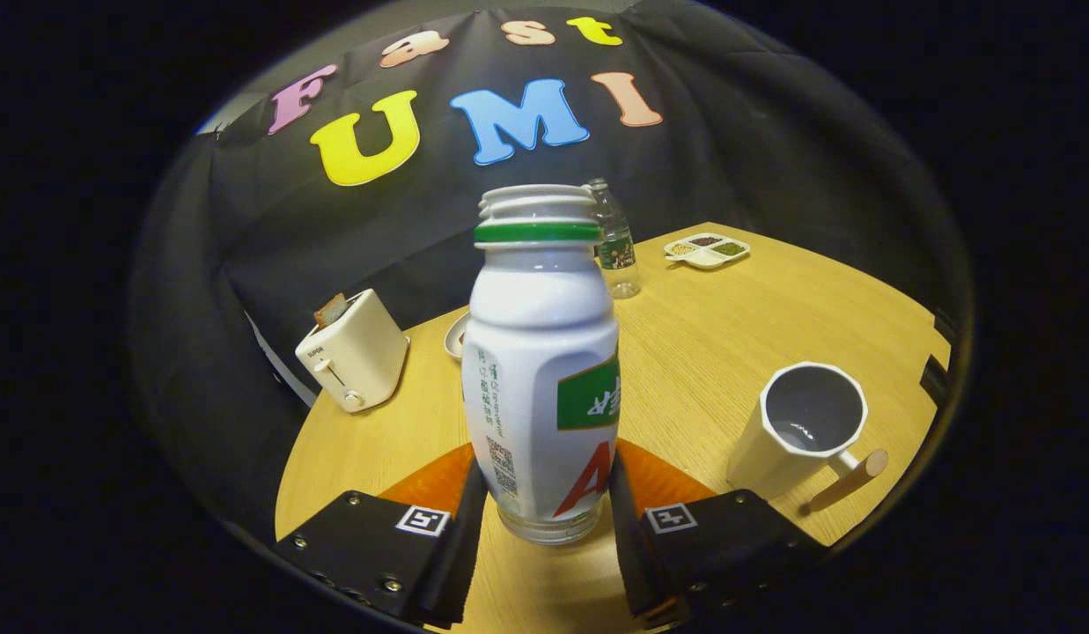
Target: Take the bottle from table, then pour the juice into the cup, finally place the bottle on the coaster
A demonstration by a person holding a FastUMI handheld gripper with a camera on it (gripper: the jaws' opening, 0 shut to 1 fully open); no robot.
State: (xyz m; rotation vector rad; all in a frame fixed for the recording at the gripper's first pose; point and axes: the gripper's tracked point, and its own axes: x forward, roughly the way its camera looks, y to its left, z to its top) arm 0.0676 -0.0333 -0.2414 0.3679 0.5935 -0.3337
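Observation:
A white juice bottle (pixel 542 370) with a green neck ring and no cap stands upright between my fingers. My gripper (pixel 544 506) is shut on its lower part, the left finger (pixel 463 528) and the right finger (pixel 628 528) pressing its sides. An orange coaster (pixel 663 480) shows on both sides behind the bottle's base; I cannot tell whether the bottle rests on anything. The white cup (pixel 795 431) with a wooden handle stands on the table to the right, ahead of the right finger, with a small glint at its bottom.
On the wooden table (pixel 738 317), a white toaster (pixel 355 352) with a slice in it stands at the left edge. A clear water bottle (pixel 616 246) and a divided snack dish (pixel 707 250) are further back. A plate's rim (pixel 457 337) peeks from behind the bottle.

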